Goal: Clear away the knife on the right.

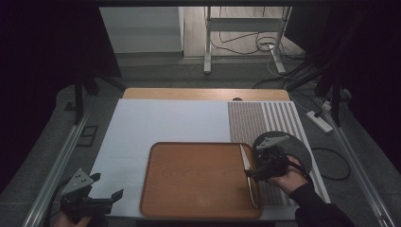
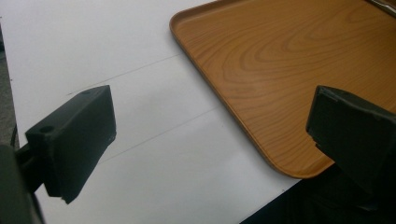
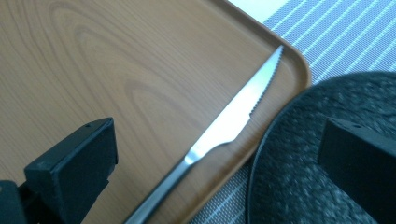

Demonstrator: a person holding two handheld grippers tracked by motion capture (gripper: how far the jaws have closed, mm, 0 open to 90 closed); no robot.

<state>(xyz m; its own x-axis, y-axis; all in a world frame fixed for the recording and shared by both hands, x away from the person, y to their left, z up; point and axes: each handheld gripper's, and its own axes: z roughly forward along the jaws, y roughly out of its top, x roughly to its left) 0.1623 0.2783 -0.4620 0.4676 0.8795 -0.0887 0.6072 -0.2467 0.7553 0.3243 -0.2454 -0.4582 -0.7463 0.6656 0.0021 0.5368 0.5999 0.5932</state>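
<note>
A wooden tray (image 1: 189,182) lies on the white mat near the front of the table. A steel knife (image 1: 248,174) with a serrated blade rests along the tray's right rim, tip pointing away. My right gripper (image 1: 251,167) hovers over it, open; in the right gripper view the knife (image 3: 224,128) runs between the two wide-apart jaws of that gripper (image 3: 219,140), untouched. My left gripper (image 1: 108,185) sits at the front left corner of the mat, open and holding nothing. In the left gripper view, that gripper (image 2: 212,126) faces the tray's near corner (image 2: 280,70).
A dark round plate (image 1: 295,144) sits on a striped placemat (image 1: 265,118) right of the tray, partly under the right hand. The white mat (image 1: 165,120) covers the table's left and middle. A metal frame rail (image 1: 56,161) runs along the left side.
</note>
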